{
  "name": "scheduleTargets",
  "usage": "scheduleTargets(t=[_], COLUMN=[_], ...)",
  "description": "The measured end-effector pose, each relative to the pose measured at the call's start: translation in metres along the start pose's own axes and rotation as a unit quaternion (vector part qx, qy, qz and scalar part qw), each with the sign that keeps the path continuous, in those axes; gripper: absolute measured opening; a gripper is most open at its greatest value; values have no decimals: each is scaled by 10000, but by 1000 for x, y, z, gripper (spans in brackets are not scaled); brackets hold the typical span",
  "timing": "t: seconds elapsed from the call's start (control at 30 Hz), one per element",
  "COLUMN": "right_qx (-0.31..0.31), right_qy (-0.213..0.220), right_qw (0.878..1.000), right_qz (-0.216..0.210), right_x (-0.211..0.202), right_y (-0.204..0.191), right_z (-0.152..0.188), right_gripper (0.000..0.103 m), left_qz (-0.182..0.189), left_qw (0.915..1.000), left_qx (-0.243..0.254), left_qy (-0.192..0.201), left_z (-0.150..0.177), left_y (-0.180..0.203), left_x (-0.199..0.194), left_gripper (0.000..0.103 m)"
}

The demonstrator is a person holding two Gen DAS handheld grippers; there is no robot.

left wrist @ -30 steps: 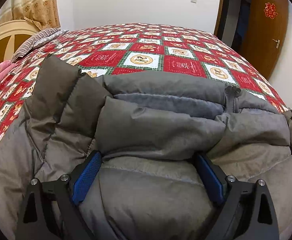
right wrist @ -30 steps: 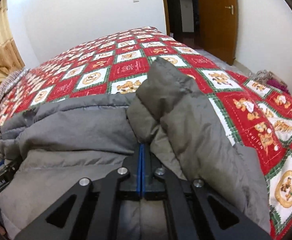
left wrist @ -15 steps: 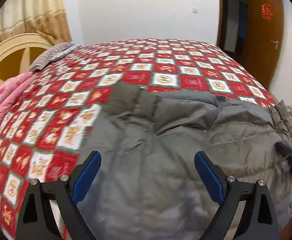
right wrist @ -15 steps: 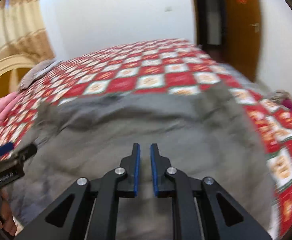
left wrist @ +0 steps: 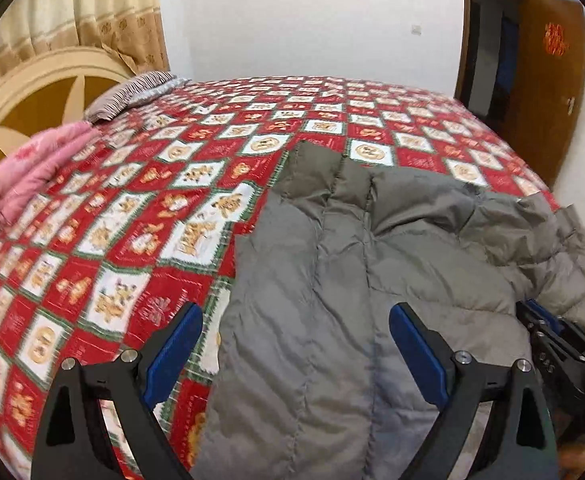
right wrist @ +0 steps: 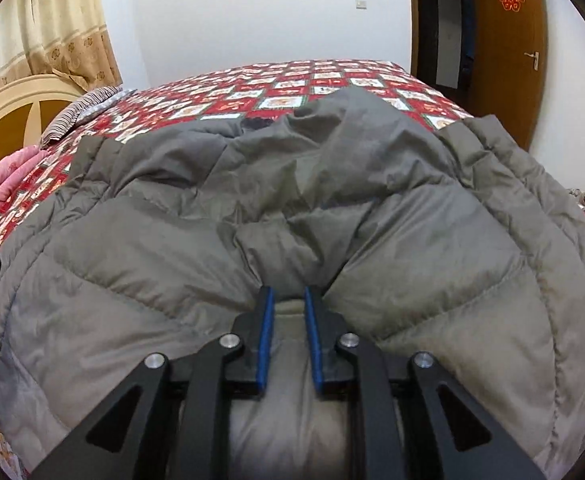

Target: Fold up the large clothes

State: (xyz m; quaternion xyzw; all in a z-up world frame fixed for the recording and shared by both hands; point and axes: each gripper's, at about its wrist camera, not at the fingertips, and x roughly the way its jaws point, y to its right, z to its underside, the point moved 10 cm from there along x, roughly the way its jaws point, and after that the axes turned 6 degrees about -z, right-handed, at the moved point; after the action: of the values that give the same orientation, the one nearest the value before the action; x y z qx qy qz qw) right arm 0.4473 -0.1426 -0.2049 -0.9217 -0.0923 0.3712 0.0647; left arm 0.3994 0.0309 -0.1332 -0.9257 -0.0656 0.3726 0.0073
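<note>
A large grey quilted down jacket lies spread on the bed, near its front edge. My left gripper is wide open and empty, hovering above the jacket's left edge. In the right wrist view the jacket fills the frame. My right gripper has its jaws nearly closed, pinching a puffed fold of the jacket between the blue pads. The right gripper also shows in the left wrist view, at the jacket's right side.
The bed has a red patchwork quilt. A pink blanket and a striped pillow lie at the left by the cream headboard. A wooden door stands at the far right.
The left gripper let go of the jacket, lifted and shifted left. The right gripper opened, moved over the jacket's middle and closed on a fold. The jacket lies flatter.
</note>
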Motion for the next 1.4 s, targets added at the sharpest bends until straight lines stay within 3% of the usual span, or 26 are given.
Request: scheduleTargets(t=[0.07, 0.13, 0.2, 0.27, 0.33, 0.37, 0.4, 0.5, 0.57, 0.6, 0.63, 0.67, 0.7, 0.73, 0.9, 1.03, 1.17, 1.27, 1.33, 1.4], right_qx=[-43, -128, -217, -100, -3, 49, 91, 185, 264, 351, 374, 378, 378, 380, 338, 344, 882, 1202, 1736, 2027], right_qy=[-12, -123, -211, 144, 431, 434, 381, -247, -94, -102, -110, -107, -110, -111, -151, -263, -483, -634, -770, -955], right_qw=[10000, 9997, 9992, 9998, 9991, 9990, 9990, 9995, 9991, 9986, 9984, 9983, 9983, 9983, 9988, 9988, 9926, 9831, 9586, 9302], right_qz=[67, 176, 269, 64, -49, -121, -200, -96, -315, -387, -417, -425, -422, -419, -332, -244, -684, -1223, -2122, -2907], right_x=[-1, -1, -10, -27, -41, -39, -34, 12, 24, 25, 26, 25, 25, 25, 25, 26, 16, 8, 3, 1], right_y=[-2, -5, -8, -14, -22, -25, -27, -19, -16, -15, -14, -15, -15, -15, -15, -17, -40, -90, -135, -172], right_z=[1, 1, -4, -17, -34, -38, -39, -18, -12, -13, -13, -12, -12, -12, -13, -10, 8, 28, 42, 52], right_gripper=[19, 20, 23, 24, 24, 24, 24, 34, 34, 34, 34, 34, 34, 34, 34, 34, 34, 34, 34, 31], left_qz=[670, 1203, 1573, 2027, 2210, 2245, 2230, 2248, 2675, 2807, 3025, 3189, 3420, 3482, 3690, 4048, 4233, 4160, 3993, 3539], left_qw=[9965, 9857, 9690, 9489, 9408, 9397, 9443, 9546, 9420, 9378, 9322, 9264, 9150, 9115, 9025, 8867, 8890, 9003, 9116, 9335], left_qx=[-449, -999, -1621, -2062, -2186, -2169, -1976, -1503, -1682, -1717, -1696, -1707, -1852, -1927, -2047, -2119, -1727, -1279, -949, -455], left_qy=[-210, -624, -999, -1264, -1355, -1396, -1393, -1250, -1132, -1105, -1038, -1050, -1067, -1037, -863, -711, -280, 12, 235, 361], left_z=[6, 11, 17, 20, 21, 23, 23, 22, 21, 21, 21, 23, 24, 24, 16, -2, -27, -41, -42, -40], left_y=[-6, -14, -22, -21, -16, -11, -4, 12, 19, 21, 27, 27, 32, 34, 38, 35, 31, 27, 26, 27], left_x=[9, 25, 42, 56, 65, 69, 73, 70, 66, 65, 62, 62, 61, 61, 48, 19, -33, -73, -98, -114], left_gripper=[94, 94, 94, 94, 94, 94, 95, 95, 95, 88, 65, 57, 49, 42, 23, 16, 15, 15, 15, 15])
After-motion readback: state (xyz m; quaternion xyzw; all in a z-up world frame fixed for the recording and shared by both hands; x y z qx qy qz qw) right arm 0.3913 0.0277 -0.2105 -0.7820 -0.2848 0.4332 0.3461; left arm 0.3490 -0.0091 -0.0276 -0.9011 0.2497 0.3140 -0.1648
